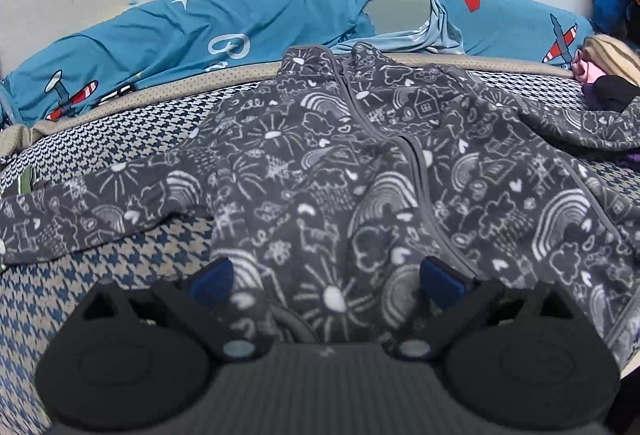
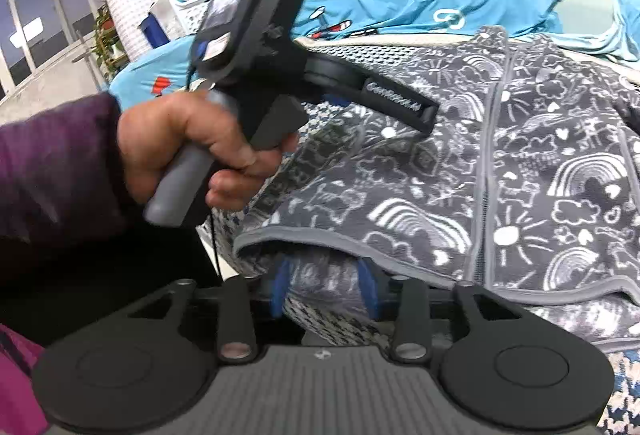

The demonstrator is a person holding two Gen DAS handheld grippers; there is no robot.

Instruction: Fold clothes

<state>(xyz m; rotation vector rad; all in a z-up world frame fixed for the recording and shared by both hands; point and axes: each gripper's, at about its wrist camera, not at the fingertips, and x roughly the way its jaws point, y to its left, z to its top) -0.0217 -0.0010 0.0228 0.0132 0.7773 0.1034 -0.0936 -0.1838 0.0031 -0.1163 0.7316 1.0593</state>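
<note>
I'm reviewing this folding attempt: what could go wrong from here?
The right gripper sits at the grey jacket's bottom hem and may also pinch the houndstooth cover beneath. The left gripper is wide open over the body fabric, holding nothing, so a one-sided lift could drag the jacket crooked.

"GenRobot.AI" on left gripper (image 2: 400, 103) arm

left gripper (image 1: 326, 277) wide open; right gripper (image 2: 326, 285) half-closed, pointing downward
</note>
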